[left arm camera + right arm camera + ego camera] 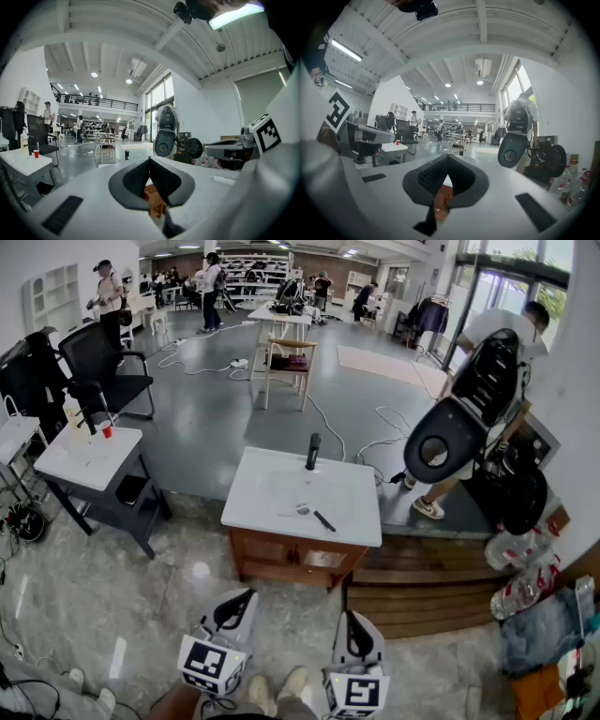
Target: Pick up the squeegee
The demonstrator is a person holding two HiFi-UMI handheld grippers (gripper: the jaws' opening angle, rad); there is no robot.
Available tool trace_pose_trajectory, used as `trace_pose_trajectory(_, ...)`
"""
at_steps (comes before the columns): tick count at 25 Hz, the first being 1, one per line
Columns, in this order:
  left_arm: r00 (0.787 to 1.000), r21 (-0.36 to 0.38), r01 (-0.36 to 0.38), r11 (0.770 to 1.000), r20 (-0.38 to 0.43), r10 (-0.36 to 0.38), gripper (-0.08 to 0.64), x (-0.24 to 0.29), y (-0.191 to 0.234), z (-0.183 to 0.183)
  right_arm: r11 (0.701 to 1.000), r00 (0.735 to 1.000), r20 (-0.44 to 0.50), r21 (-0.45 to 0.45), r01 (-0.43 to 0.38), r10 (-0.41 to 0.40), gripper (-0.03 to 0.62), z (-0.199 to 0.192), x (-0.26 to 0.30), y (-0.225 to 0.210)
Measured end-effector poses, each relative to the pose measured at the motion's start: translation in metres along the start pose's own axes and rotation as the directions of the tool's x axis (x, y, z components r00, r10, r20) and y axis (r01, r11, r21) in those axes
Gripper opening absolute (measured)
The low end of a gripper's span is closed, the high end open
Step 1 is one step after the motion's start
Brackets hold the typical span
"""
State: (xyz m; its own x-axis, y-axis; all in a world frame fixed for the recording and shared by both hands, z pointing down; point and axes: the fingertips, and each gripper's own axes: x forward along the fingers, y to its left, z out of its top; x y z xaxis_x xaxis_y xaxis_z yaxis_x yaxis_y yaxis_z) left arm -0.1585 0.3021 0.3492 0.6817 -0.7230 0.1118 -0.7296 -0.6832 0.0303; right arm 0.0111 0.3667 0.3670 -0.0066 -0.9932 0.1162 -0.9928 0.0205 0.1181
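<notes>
Right now the squeegee [324,520] lies flat on the white tabletop [267,479]. It is a slim dark bar, slanted, with its near end toward the front edge. It sits just beside the round drain [303,509], and the black faucet [313,451] stands upright at the far edge behind it.

Both tools are held low over the marble floor [141,606], well apart from the tabletop, pointing roughly level toward it. The left tongs [241,599] have their dark pads pressed together at the tips with nothing between them. The right tongs [352,620] are likewise pinched together and carry nothing.

From where they hang, the squeegee is ahead of them, between their two lines and closer to the right one. Neither touches it. Below the closed tips, each gripper view shows the wooden cabinet [291,559] under the tabletop.
</notes>
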Motion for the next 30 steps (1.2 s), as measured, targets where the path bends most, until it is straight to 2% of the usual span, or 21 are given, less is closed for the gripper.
trace_pose_trajectory(18,1.000,0.014,0.017,1.000,-0.003,-0.017,0.002,0.024,0.021,0.001,1.000,0.999,0.035,0.017,0.013,-0.013,-0.003,0.010,0.034,0.005)
trace_pose_trajectory(22,1.000,0.013,0.009,1.000,-0.006,-0.008,0.002,0.042,0.032,-0.001,1.000,0.999,0.038,0.026,0.010,-0.011,-0.003,0.002,0.054,-0.004)
trace_pose_trajectory(26,1.000,0.011,0.007,1.000,-0.009,-0.007,0.002,0.073,0.039,-0.004,1.000,1.000,-0.014,0.013,0.011,-0.011,-0.003,-0.009,0.081,-0.020)
trace_pose_trajectory(30,1.000,-0.001,-0.002,1.000,-0.016,0.002,0.002,0.107,0.054,-0.006,1.000,1.000,-0.013,0.017,-0.003,0.003,-0.003,-0.006,0.118,-0.031)
